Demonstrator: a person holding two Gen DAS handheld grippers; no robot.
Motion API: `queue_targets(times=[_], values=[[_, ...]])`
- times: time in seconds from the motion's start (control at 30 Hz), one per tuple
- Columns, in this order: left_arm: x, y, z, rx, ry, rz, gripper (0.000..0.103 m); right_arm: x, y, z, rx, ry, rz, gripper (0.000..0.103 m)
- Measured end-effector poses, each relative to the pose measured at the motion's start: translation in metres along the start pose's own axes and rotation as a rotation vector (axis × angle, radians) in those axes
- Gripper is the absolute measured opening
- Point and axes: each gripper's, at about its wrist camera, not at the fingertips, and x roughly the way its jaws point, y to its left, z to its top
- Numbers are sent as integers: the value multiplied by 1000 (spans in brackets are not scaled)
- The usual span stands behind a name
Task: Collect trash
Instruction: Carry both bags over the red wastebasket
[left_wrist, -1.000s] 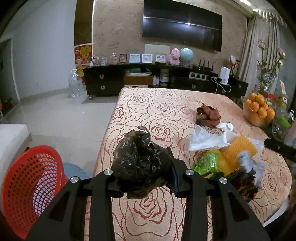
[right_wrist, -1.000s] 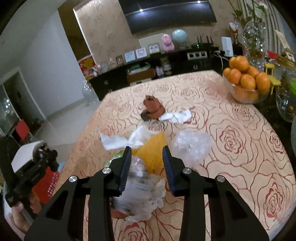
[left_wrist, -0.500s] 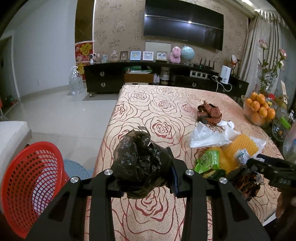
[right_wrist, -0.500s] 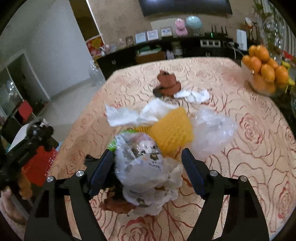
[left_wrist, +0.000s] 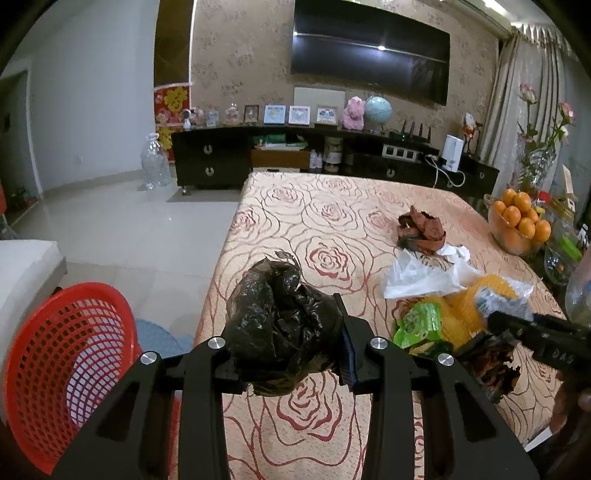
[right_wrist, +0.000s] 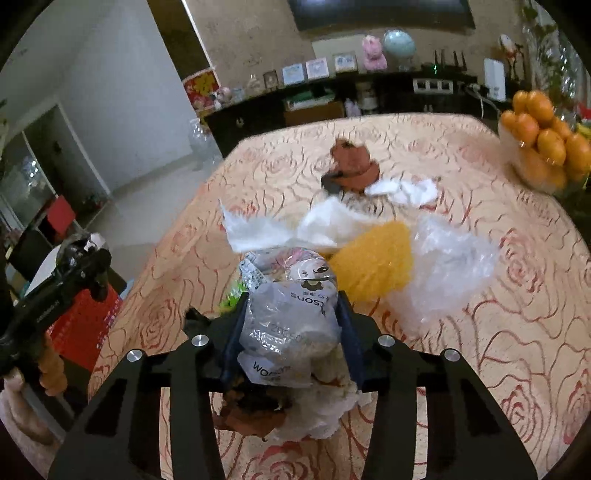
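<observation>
My left gripper (left_wrist: 286, 332) is shut on a crumpled black plastic bag (left_wrist: 273, 295), held above the table's near-left edge. My right gripper (right_wrist: 291, 299) has its jaws closing on a clear printed wrapper (right_wrist: 288, 273), and both pads press against it. White tissue and brown peels (right_wrist: 251, 417) lie under that wrapper. More trash lies beyond: a yellow foam net (right_wrist: 373, 258), a white plastic bag (right_wrist: 332, 225), clear plastic (right_wrist: 450, 266), a brown crumple (right_wrist: 354, 166) and a green wrapper (left_wrist: 417, 321). A red mesh basket (left_wrist: 66, 350) stands on the floor at the left.
The rose-patterned table (left_wrist: 314, 206) has a bowl of oranges (left_wrist: 517, 225) and a flower vase (left_wrist: 535, 166) at its right edge. A dark TV cabinet (left_wrist: 332, 162) runs along the far wall. A white seat (left_wrist: 26, 266) is beside the basket.
The right gripper opened wide, dropped over the clear wrapper and closed onto it. The left gripper and its black bag stayed where they were.
</observation>
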Motion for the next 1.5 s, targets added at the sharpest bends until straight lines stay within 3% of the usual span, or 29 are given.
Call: queue_targets(times=[0.27, 0.5, 0.63, 0.83, 1.03, 1.3, 1.5], values=[[-20, 6, 9, 1, -63, -4, 34, -34, 17, 14, -73, -154, -70, 44], [-39, 23, 12, -18, -94, 18, 34, -35, 36, 24, -101, -171, -61, 44], [-56, 49, 14, -45, -114, 83, 34, -33, 58, 27, -137, -181, -40, 44], [-81, 91, 13, -93, -136, 178, 34, -23, 97, 33, -179, -163, 35, 44], [-101, 132, 7, -154, -162, 222, 34, -17, 151, 43, -271, -150, 124, 44], [-100, 171, -5, -215, -136, 282, 34, 16, 216, 57, -390, -103, 241, 44], [-92, 187, -10, -244, -97, 333, 34, 46, 237, 48, -398, -20, 297, 44]])
